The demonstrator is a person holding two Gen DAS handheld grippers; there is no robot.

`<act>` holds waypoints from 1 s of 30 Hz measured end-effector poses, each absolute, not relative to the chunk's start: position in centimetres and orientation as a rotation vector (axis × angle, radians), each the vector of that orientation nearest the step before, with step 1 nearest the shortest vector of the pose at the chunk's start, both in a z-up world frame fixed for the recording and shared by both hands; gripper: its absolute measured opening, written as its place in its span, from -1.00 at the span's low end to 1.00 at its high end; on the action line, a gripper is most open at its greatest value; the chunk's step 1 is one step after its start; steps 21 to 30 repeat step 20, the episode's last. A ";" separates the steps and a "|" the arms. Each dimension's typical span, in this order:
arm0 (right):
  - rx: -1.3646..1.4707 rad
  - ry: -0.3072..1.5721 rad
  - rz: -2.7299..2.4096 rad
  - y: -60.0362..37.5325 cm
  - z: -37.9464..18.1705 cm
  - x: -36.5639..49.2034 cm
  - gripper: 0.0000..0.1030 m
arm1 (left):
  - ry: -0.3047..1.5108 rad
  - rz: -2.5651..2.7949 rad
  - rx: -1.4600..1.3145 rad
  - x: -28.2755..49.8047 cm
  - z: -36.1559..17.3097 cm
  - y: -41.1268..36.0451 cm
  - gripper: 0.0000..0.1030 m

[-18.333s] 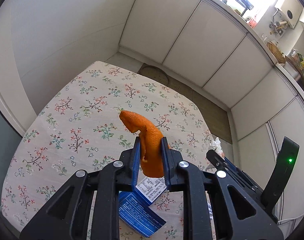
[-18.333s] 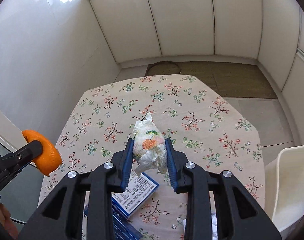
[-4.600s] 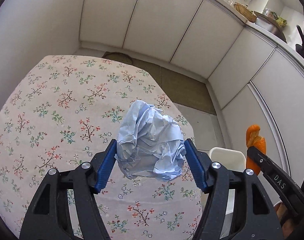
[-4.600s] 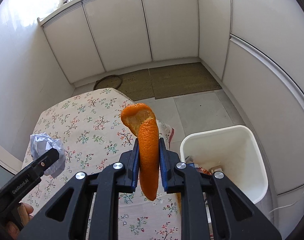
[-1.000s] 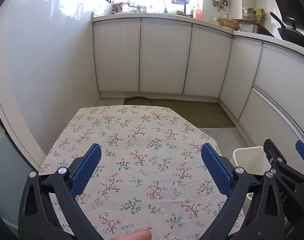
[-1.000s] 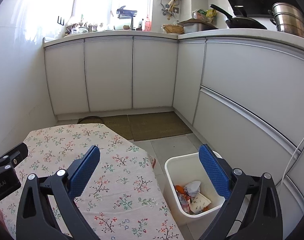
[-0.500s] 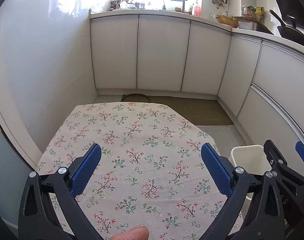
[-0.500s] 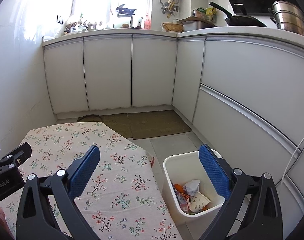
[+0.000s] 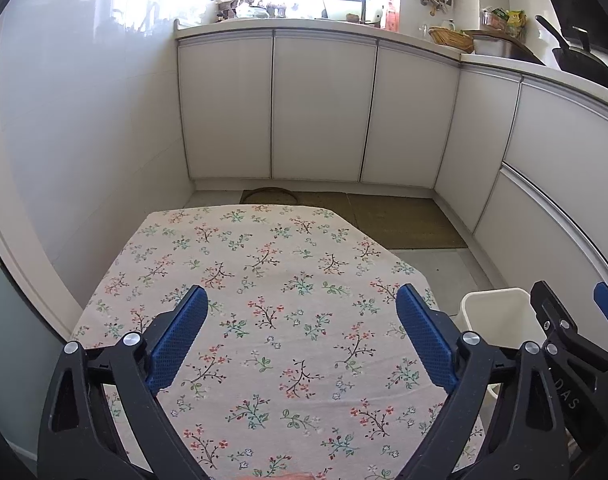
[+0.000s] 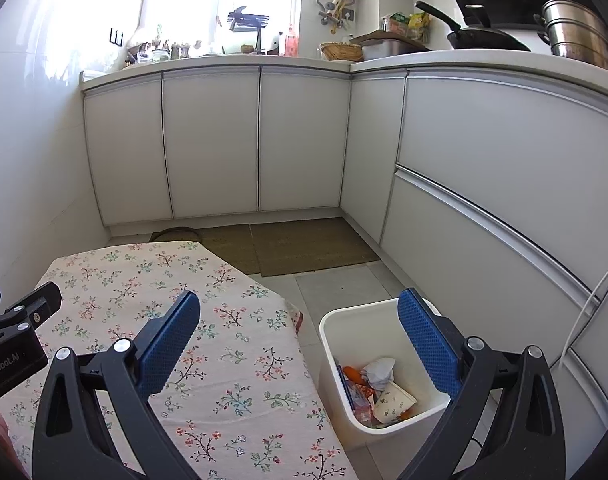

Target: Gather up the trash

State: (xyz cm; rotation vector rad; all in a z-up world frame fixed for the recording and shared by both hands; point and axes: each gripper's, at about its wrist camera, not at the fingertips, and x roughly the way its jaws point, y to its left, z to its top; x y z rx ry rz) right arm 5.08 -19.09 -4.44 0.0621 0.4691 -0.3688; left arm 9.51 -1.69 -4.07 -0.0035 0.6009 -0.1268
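My left gripper (image 9: 300, 320) is open and empty above the table with the floral cloth (image 9: 264, 264). My right gripper (image 10: 300, 328) is open and empty, held over the table's right edge beside the white bin (image 10: 331, 344). The bin stands on the floor right of the table and holds orange peel (image 10: 352, 375), crumpled paper (image 10: 377, 371) and other wrappers. The bin also shows in the left wrist view (image 9: 499, 316), partly behind the right gripper's body (image 9: 563, 340). No trash shows on the cloth (image 10: 152, 280).
White cabinets (image 9: 323, 108) run along the back and right walls, with a cluttered counter (image 10: 383, 52) above. Brown mats (image 10: 304, 246) lie on the tiled floor beyond the table. A white wall (image 9: 64, 140) stands at the left.
Both views have tilted slightly upward over the last second. Both grippers stay open and empty; earlier they held crumpled paper and orange peel, which now lie in the bin.
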 end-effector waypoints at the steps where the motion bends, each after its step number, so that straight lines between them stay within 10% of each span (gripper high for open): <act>1: 0.061 0.470 -0.370 -19.1 -4.4 5.1 0.87 | 0.600 -0.131 -0.006 9.5 -4.1 -1.7 0.63; 11: 0.073 0.477 -0.371 -19.4 -4.5 5.3 0.87 | 0.575 -0.201 -0.007 9.3 -4.1 -2.2 0.32; 15: 0.073 0.471 -0.374 -19.5 -4.4 5.1 0.87 | 0.566 -0.196 0.010 9.0 -3.9 -2.7 0.80; 30: 0.074 0.455 -0.383 -19.4 -4.3 4.9 0.87 | 0.564 -0.164 0.001 9.0 -3.8 -2.4 0.86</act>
